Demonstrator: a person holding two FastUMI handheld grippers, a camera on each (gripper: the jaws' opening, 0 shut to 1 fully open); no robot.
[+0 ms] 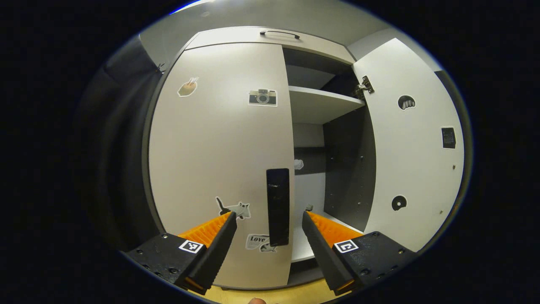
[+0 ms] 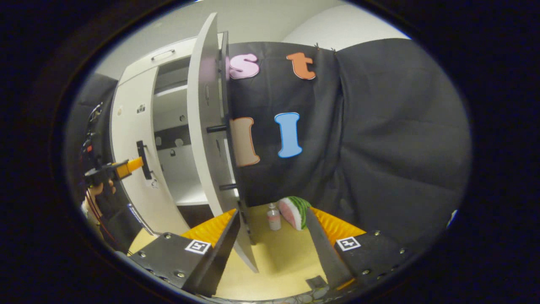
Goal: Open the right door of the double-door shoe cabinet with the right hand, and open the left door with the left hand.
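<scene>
In the left gripper view we see our left gripper [image 1: 269, 221] with its jaws spread wide, pressing on nothing. Between the two fingers, and a little beyond their tips, stands the black vertical bar handle [image 1: 278, 207] of the pale grey left door [image 1: 219, 147] of the double-door shoe cabinet. That door lies flat and closed ahead of the jaws, dotted with small stickers, a grey cat sticker [image 1: 236, 209] just past the tip of the finger on the left of this view. Beyond the finger on the right of this view, the pale grey right door [image 1: 411, 143] is swung wide open, showing its inner face and a metal hinge [image 1: 363, 88]. Between the two doors the cabinet's white shelf [image 1: 320, 105] and dark inner side panel [image 1: 348, 169] are exposed.

In the right gripper view our right gripper [image 2: 272, 223] also has its jaws wide apart, closed on nothing. The open right door [image 2: 206, 126] stands edge-on just above the finger on the left of this view, its lower edge reaching down between the jaws. Beyond the tips, on the yellow wooden floor [image 2: 274, 261], sit a small clear bottle [image 2: 274, 217] and a watermelon-slice plush [image 2: 295, 211]. Far off to the left of these jaws we see the left gripper [image 2: 135, 164] close to the left door's handle [image 2: 142, 159]; we cannot tell whether it touches.
</scene>
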